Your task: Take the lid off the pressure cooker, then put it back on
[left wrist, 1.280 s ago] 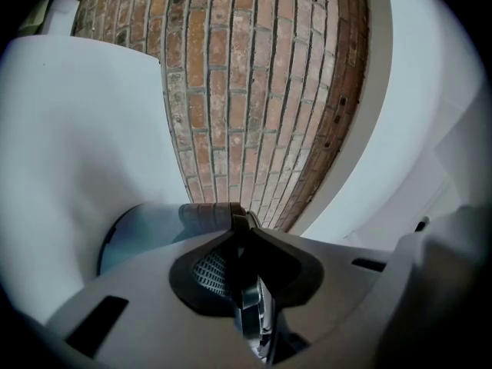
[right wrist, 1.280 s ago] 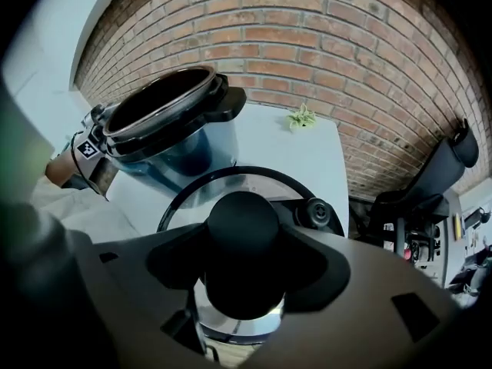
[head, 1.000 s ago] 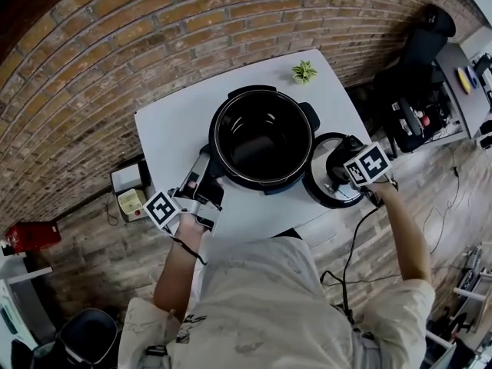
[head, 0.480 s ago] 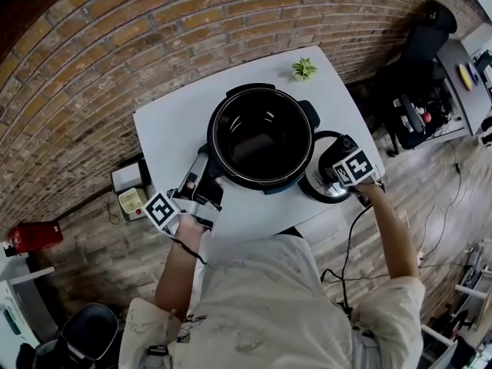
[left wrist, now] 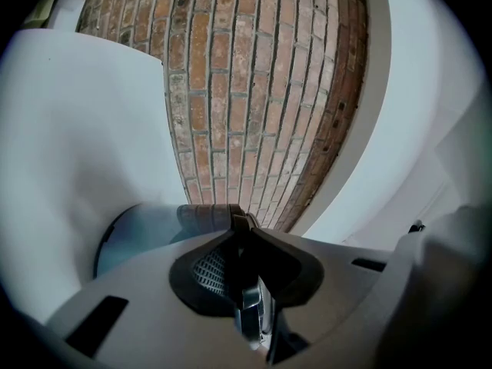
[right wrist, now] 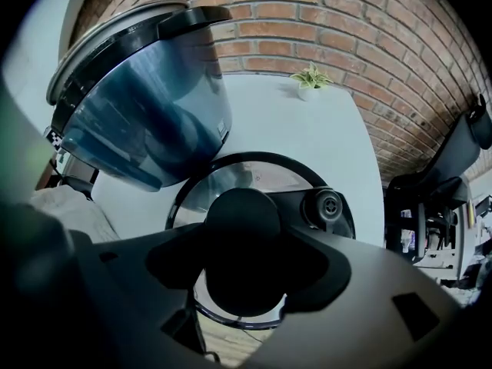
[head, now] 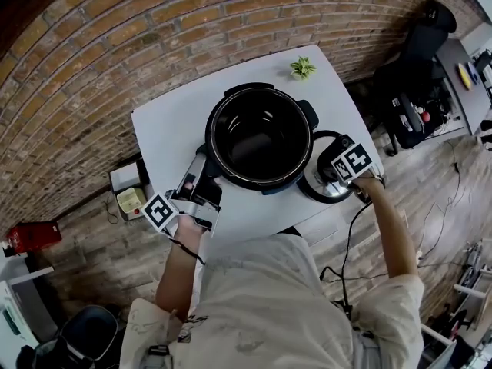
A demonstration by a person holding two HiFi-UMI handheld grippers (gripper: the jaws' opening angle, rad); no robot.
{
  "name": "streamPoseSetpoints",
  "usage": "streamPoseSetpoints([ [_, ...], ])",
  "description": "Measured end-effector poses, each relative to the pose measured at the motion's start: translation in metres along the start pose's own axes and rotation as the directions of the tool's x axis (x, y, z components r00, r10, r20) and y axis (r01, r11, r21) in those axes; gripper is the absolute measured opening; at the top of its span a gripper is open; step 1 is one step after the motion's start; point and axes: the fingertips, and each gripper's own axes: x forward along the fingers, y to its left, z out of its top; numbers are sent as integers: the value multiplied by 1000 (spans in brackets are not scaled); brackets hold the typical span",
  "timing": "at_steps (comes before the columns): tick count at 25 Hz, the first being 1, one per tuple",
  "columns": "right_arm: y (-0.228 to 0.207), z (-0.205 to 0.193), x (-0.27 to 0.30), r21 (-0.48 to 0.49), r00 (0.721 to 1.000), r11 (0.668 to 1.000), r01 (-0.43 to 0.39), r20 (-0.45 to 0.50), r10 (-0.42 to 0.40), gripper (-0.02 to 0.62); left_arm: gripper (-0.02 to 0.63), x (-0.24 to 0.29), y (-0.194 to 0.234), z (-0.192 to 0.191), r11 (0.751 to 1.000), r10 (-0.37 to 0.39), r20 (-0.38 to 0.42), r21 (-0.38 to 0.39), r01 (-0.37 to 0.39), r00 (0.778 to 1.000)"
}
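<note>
Head view steeply down over table [head: 165, 133]; gripper views close-up, pressure cooker [head: 261, 137] common to all.

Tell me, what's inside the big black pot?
Nothing that I can see. The pressure cooker is open, and its dark, shiny inside looks bare down to the bottom. The near part of the inner wall is hidden behind the rim, so I can't check there.

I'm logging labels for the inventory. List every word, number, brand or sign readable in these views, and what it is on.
No readable text in any view.
Lid: small reddish mark on the metal, too small to read.
Left marker cube and right marker cube: black-and-white square patterns only, no letters.
White box beside the table: too small to read.
</note>
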Motion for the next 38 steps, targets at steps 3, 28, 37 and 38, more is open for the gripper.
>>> streamPoseSetpoints([
  [3, -1, 0, 0, 0, 1000, 1000, 1, -8, -1, 299, 71, 1, 0, 0, 1000, 4, 0, -5, -4, 1000],
  [28, 0, 13, -54, 118, 941, 991, -68, 337, 24, 399, 216, -21, -9, 29, 985, 38, 39, 165, -43, 999],
  [37, -3, 5, -62, 139, 933, 988, -71, 359, 17, 399, 221, -32, -6, 38, 989, 39, 58, 140, -47, 998],
  [38, -3, 5, -62, 138, 934, 988, -71, 358, 17, 399, 221, -32, -6, 38, 990, 35, 60, 136, -43, 998],
])
